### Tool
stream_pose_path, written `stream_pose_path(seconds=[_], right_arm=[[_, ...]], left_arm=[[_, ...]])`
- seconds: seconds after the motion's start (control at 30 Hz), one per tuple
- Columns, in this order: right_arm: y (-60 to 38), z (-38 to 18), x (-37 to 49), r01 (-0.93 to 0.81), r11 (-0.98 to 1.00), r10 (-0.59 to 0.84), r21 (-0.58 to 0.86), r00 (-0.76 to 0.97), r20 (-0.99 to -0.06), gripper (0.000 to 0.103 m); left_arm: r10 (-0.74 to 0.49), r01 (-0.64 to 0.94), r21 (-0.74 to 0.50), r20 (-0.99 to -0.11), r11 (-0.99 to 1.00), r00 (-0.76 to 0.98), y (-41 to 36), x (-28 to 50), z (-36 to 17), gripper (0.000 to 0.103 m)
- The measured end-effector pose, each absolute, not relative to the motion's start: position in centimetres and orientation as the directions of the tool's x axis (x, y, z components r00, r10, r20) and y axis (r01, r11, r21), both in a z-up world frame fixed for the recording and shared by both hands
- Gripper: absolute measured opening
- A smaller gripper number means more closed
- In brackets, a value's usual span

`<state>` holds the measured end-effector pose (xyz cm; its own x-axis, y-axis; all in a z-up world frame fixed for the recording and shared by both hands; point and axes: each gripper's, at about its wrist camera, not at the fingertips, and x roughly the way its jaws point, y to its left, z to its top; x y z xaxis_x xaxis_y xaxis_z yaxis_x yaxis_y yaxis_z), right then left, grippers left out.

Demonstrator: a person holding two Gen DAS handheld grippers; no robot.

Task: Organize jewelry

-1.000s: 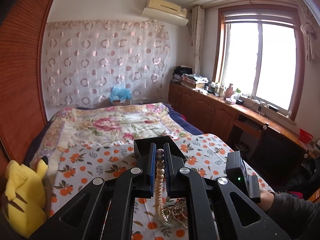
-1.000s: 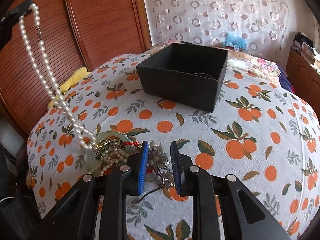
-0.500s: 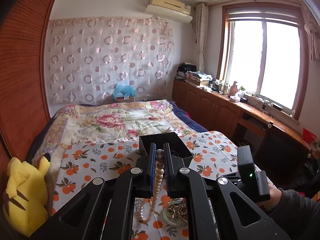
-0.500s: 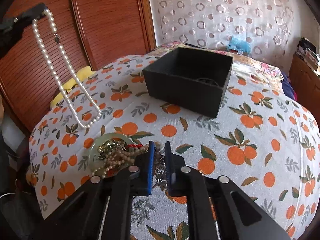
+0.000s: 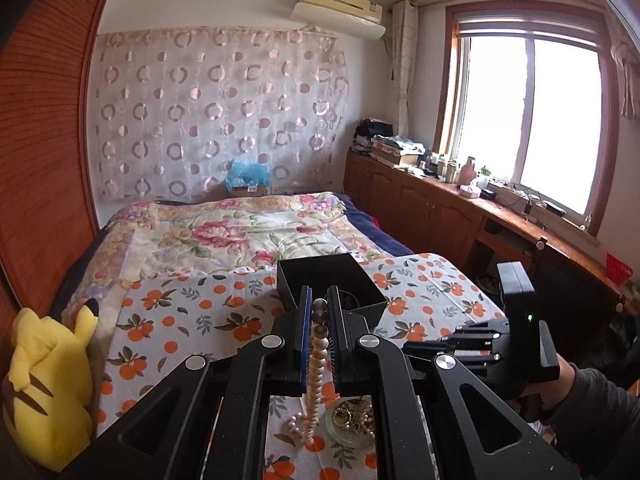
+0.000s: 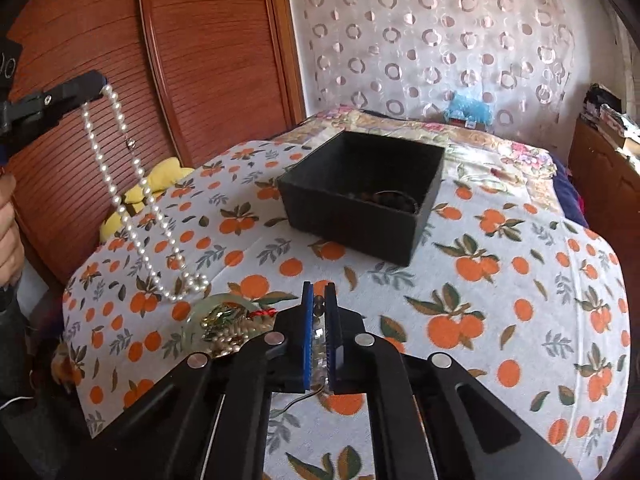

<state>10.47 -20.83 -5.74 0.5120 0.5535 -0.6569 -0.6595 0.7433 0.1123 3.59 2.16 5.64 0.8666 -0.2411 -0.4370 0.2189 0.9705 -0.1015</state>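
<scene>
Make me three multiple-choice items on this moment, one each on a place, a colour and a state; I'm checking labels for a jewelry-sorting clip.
1. Where does the jewelry pile lie?
A. on a pale green dish
B. inside the box
C. on the pillow

2. What colour is the open box?
A. white
B. black
C. red

3. What is the left gripper doing?
A. standing open and empty
B. clamping the pearl necklace
C. holding the box

Answers:
1 A, beads and chains sit heaped on the dish.
2 B, its walls are black.
3 B, the strand hangs from its closed fingers.
</scene>
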Motion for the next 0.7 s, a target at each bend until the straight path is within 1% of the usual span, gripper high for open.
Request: stream_pose_path(seconds=[0.23, 0.7], right_arm=[[-21.9, -4.5, 10.5, -0.648, 0.753, 0.555, 0.112, 0.533, -0.639, 0.006], [-21.8, 4.6, 8.2, -0.680, 0.733, 0.592, 0.024, 0.620, -0.514, 0.006]], left_arm=[[-0.242, 0.220, -0.102, -0.432, 0.970, 0.869, 2.1, 3.5, 5.6, 0.007], [-0.251, 0.250, -0.055, -0.382, 0.967, 0.889, 0.8, 4.8, 9.5, 0.007]])
